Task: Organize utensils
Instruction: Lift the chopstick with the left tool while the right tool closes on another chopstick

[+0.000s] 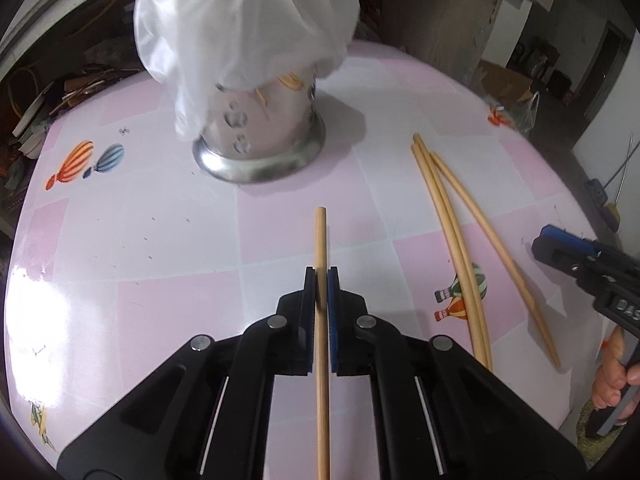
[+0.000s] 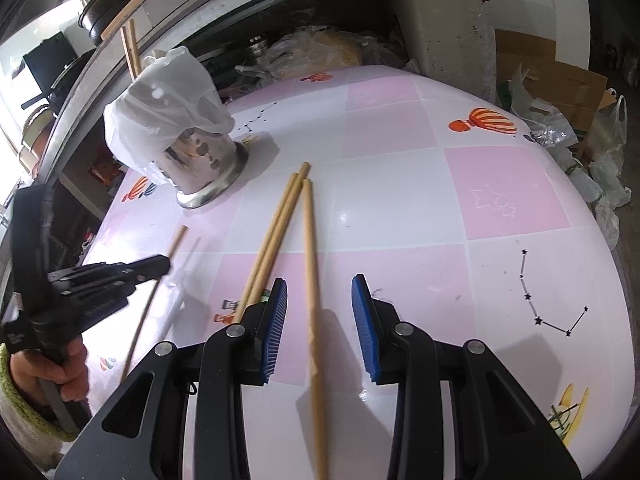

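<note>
My left gripper (image 1: pixel 321 276) is shut on a wooden chopstick (image 1: pixel 321 240), which runs lengthwise between the pads and points at the metal utensil holder (image 1: pixel 260 128). From the right wrist view, the left gripper (image 2: pixel 160 266) holds that chopstick (image 2: pixel 176 242) slightly off the table, its shadow beside it. A white plastic bag (image 1: pixel 240 20) covers the holder's top. Three more chopsticks (image 1: pixel 452 232) lie on the table to the right. My right gripper (image 2: pixel 320 280) hovers open over them; one chopstick (image 2: pixel 310 240) lies between its blue pads (image 2: pixel 276 320), untouched.
The table (image 1: pixel 160 240) has a pink and white checked cover with balloon prints. Beyond its far edge are cardboard and plastic bags (image 2: pixel 580 128) on the right and cluttered shelves (image 2: pixel 60 92) on the left. A hand (image 2: pixel 52 372) grips the left tool.
</note>
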A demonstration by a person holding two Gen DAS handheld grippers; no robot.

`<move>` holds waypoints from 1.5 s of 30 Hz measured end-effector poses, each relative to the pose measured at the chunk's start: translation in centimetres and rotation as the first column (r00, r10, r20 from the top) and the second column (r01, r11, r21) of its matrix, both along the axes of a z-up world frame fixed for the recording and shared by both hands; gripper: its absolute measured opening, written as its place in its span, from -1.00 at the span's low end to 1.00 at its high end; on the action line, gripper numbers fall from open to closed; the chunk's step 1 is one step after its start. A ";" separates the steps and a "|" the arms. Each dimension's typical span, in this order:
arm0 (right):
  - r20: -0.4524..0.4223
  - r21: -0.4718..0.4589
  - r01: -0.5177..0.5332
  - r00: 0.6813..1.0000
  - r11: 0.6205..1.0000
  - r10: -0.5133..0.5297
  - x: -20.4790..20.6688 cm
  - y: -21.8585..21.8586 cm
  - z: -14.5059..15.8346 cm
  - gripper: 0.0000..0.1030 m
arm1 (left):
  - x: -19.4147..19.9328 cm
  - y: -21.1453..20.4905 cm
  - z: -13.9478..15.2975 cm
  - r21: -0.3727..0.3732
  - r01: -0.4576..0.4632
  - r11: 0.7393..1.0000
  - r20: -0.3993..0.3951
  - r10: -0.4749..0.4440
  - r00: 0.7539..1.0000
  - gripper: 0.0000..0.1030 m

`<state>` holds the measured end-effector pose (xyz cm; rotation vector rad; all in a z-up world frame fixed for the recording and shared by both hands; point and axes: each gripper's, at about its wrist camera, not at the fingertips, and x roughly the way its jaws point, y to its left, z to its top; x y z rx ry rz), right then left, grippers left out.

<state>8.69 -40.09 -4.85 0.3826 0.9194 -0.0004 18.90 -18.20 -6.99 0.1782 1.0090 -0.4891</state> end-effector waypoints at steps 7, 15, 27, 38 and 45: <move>-0.013 0.008 -0.033 0.999 0.999 0.033 1.7 -0.7 -0.4 -0.35 | 0.2 1.8 2.4 -0.076 -0.030 0.997 0.039 0.033 0.999 -0.91; -0.033 -0.016 -0.118 0.993 0.993 0.117 5.6 0.4 -0.6 -0.46 | 0.6 4.1 4.3 -0.147 -0.063 0.987 0.062 0.073 0.995 -0.91; -0.117 -0.128 -0.223 0.971 0.966 0.209 10.7 2.8 -1.2 -0.70 | 1.1 6.4 4.8 -0.191 -0.093 0.977 0.063 0.107 0.992 -0.91; -0.159 -0.179 -0.212 0.970 0.961 0.184 11.2 3.3 -1.3 -0.76 | 1.0 6.9 5.3 -0.209 -0.089 0.974 0.071 0.106 0.992 -0.91; -0.173 -0.201 -0.198 0.971 0.959 0.164 11.4 3.8 -1.7 -0.86 | 0.7 7.1 5.5 -0.216 -0.092 0.972 0.076 0.111 0.991 -0.91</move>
